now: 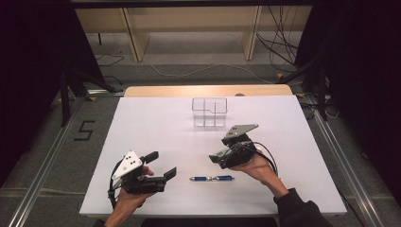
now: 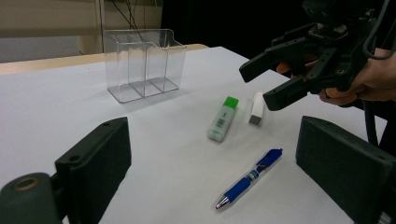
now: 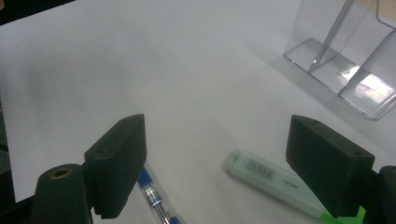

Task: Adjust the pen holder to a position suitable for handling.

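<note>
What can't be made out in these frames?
- Green highlighter: right gripper view, cap end cut off by the bottom edge and the right claw's jaw; label print too small.
- Blue pen: right gripper view, partly behind a jaw, cut off below.
- Clear organizer: right gripper view, cropped at top and right.
- White eraser: left gripper view, markings too small.

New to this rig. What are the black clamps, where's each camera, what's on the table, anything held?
No robot: a person holds a hand-held two-jaw gripper in each hand, left gripper and right gripper. One picture looks down from above the table; the other two come from cameras riding on each gripper, looking along its black jaws. On the table lie a blue pen, a green highlighter, a white eraser and a clear compartment organizer. Both grippers are open and hold nothing; the right one hangs over the highlighter.
</note>
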Demonstrator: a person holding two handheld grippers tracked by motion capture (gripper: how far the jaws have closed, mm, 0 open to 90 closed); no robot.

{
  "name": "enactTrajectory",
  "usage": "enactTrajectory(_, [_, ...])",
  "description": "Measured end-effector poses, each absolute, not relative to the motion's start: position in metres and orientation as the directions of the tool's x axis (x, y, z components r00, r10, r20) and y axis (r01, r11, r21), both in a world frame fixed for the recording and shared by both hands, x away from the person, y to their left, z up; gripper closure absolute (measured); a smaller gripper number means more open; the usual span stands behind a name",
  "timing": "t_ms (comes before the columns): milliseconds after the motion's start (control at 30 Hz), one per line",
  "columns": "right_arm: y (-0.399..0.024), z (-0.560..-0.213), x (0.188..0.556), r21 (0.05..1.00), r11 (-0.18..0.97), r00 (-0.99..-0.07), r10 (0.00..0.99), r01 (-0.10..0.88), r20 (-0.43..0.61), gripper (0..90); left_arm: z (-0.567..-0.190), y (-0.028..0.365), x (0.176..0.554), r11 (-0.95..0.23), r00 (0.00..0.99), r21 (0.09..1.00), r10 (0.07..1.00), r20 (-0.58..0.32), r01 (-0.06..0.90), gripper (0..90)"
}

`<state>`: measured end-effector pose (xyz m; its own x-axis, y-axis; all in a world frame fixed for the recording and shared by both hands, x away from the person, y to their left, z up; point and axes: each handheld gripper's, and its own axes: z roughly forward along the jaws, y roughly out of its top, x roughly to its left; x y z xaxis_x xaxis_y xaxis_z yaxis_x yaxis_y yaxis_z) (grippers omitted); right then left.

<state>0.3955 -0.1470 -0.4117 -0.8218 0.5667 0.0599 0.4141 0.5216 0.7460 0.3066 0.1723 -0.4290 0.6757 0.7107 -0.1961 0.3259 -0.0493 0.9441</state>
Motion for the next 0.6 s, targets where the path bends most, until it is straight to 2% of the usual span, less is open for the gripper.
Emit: enactTrajectory(600, [-0.13,-0.42,0.383,0.691,0.611,-0.867,0.497,0.386,0.044,19.9,-0.429,0.17,0.309,-0.048,0.682,0.944,0.703,-0.199,0.326,9.6])
